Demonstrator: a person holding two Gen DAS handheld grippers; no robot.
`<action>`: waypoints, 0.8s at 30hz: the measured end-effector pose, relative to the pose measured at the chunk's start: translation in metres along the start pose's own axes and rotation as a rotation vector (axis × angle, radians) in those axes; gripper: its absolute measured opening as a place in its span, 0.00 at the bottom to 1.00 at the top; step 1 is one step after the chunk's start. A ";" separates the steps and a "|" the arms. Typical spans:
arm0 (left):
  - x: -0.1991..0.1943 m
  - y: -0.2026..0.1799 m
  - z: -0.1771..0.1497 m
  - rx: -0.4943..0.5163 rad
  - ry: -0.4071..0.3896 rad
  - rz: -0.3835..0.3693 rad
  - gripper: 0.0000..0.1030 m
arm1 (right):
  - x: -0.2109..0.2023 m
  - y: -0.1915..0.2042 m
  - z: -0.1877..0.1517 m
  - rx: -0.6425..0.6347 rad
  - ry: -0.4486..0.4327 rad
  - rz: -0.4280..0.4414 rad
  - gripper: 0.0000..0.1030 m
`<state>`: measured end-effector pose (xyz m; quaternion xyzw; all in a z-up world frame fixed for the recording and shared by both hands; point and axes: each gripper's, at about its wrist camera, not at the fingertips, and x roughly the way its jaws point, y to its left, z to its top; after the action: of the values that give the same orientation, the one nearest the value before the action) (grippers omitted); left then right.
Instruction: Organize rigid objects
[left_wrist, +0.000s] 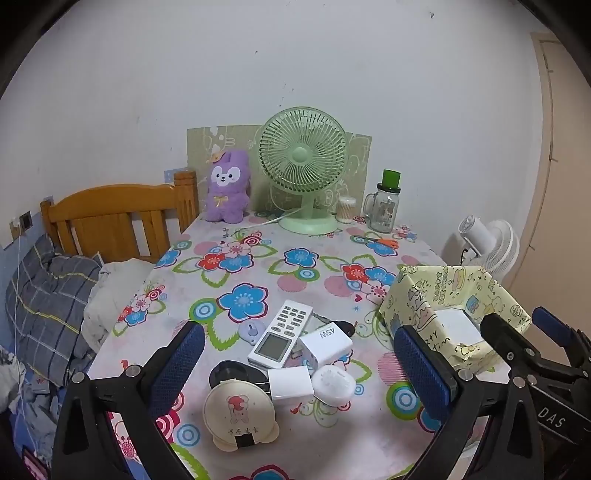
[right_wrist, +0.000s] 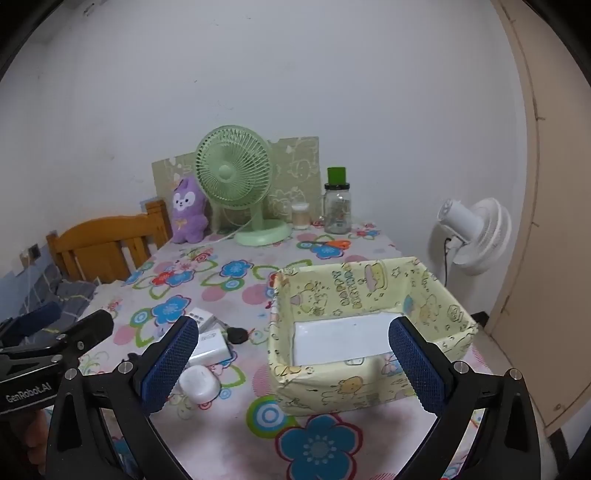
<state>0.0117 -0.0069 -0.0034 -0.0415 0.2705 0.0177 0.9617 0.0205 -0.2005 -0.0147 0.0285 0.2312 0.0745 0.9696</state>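
Left gripper (left_wrist: 299, 365), marked "GenRobot.AI", and right gripper (right_wrist: 291, 362), "DAS": jaws wide apart, empty. White cube charger (left_wrist: 327, 341) "45W", near centre; yellow paper-covered box (right_wrist: 369, 332) "HAPPY BIRTHDAY", right.

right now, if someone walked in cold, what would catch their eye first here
Probably the loud flowered tablecloth, then the mint-green desk fan beside the purple plush rabbit at the table's far edge. Nearer, a cluster of small white gadgets around a white remote control lies left of an empty yellow cartoon-print paper box, with both grippers open above them.
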 end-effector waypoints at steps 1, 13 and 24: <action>0.000 0.000 -0.002 0.000 -0.003 -0.003 1.00 | 0.001 0.001 0.000 -0.006 0.007 0.003 1.00; 0.001 0.000 -0.003 0.002 -0.014 -0.008 1.00 | -0.001 0.001 -0.002 -0.013 -0.006 0.006 1.00; -0.002 0.001 -0.006 0.001 -0.022 -0.021 1.00 | -0.005 0.001 -0.003 -0.011 -0.042 -0.028 1.00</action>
<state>0.0067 -0.0069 -0.0077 -0.0436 0.2594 0.0076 0.9648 0.0150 -0.2002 -0.0147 0.0214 0.2107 0.0614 0.9754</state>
